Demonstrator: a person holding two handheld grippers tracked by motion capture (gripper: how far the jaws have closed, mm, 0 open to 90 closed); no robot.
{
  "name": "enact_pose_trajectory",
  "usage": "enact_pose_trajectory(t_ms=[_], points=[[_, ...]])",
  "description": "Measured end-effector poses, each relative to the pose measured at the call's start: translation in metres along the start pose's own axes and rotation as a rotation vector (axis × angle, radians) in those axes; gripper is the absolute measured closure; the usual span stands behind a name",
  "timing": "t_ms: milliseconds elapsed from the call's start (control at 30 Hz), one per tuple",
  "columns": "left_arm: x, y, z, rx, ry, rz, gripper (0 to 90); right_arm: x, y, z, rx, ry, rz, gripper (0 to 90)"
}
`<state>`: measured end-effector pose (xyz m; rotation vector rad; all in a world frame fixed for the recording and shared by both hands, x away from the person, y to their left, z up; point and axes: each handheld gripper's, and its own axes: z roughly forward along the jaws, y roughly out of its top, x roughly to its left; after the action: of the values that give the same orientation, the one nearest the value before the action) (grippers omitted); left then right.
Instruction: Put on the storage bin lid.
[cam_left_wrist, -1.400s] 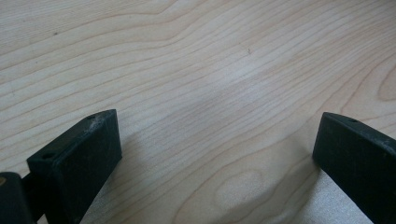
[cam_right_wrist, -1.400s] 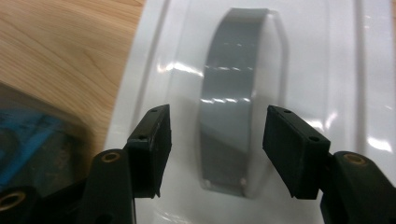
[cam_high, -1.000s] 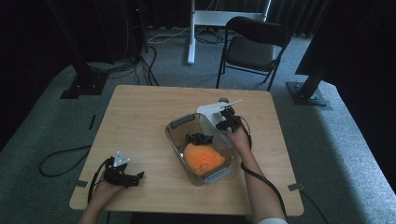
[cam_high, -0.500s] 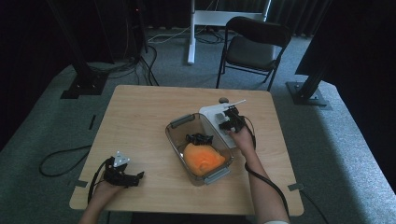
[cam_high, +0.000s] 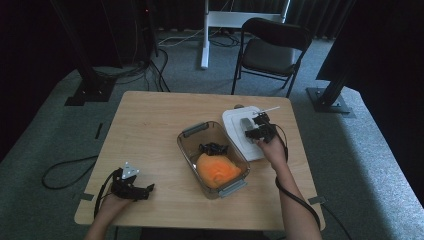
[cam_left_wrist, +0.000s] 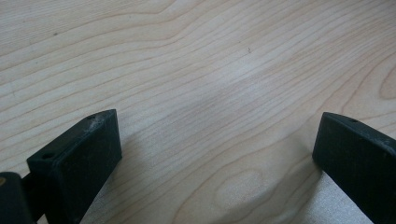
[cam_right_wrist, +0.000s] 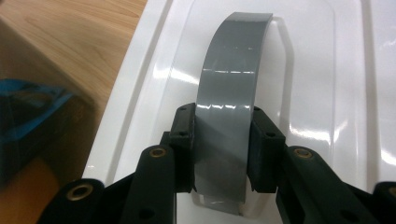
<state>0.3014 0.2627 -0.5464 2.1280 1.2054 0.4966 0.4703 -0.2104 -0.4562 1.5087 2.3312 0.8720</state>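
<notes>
I work at a pale wooden table (cam_high: 150, 120) standing on grey carpet (cam_high: 45, 135). Beyond it a black folding chair (cam_high: 270, 52) waits beside a white stand (cam_high: 207, 30). Dark curtains (cam_high: 170, 12) close the room, and cables (cam_high: 150, 70) trail across the floor.

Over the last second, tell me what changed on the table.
Little moved. The right gripper has closed its jaws on the grey handle of the white lid, which lies flat beside the clear container. The left gripper stayed open and resting at the table's near left corner.
</notes>
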Motion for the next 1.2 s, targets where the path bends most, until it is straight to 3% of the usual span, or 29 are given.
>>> enact_pose_trajectory(t_ms=[467, 833, 1000, 1200], points=[[0.0, 0.0, 0.0, 0.0, 0.0, -0.001, 1.6, 0.006, -0.004, -0.053, -0.074, 0.0, -0.041, 67.4], [0.0, 0.0, 0.0, 0.0, 0.0, -0.001, 1.6, 0.014, -0.002, -0.084, -0.136, 0.022, -0.05, 67.5], [0.0, 0.0, 0.0, 0.0, 0.001, 0.002, 1.6, 0.027, -0.001, -0.097, -0.149, 0.043, -0.072, 67.4], [0.0, 0.0, 0.0, -0.002, 0.001, 0.0, 1.6, 0.053, -0.005, -0.103, -0.155, 0.1, -0.1, 67.4]])
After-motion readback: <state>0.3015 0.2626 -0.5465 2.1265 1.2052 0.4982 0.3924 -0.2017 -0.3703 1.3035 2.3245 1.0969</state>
